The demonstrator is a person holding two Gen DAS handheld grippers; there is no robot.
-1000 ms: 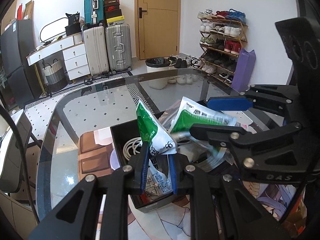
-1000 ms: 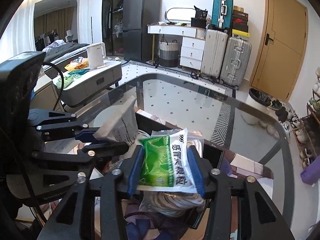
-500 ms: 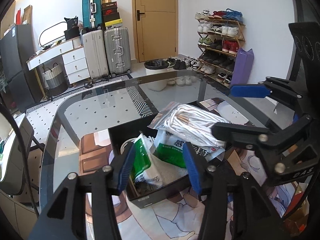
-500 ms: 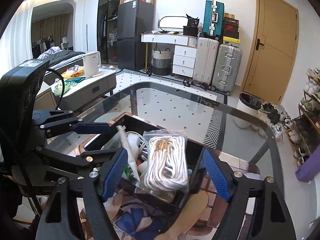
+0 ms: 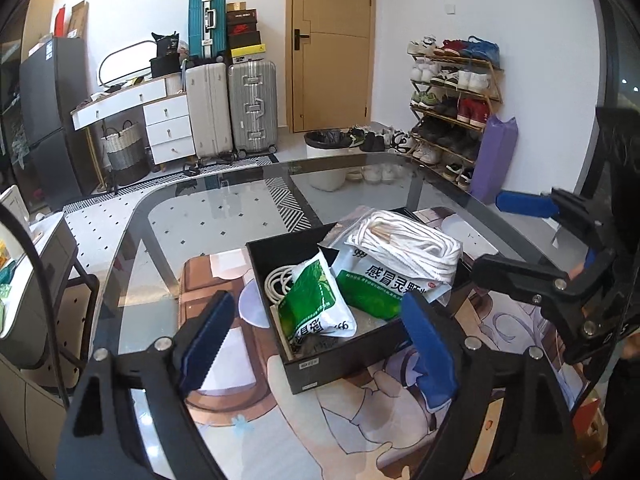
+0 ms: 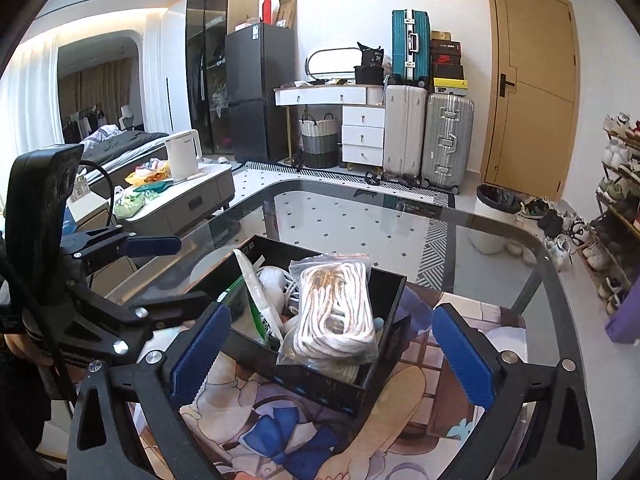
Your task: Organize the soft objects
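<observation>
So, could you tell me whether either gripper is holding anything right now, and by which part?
Nothing is held. The left gripper and right gripper are both opening with nothing between their jaws; the packets lie in the box.

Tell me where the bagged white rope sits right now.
In the left wrist view the bagged white rope lies on top at the black box's far right end, over a green-and-white packet.

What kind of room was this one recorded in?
Most likely a lived-in apartment, an open living area by the entrance: a loaded shoe rack beside the wooden door, suitcases stacked against the wall, and a bed through the archway.
</observation>
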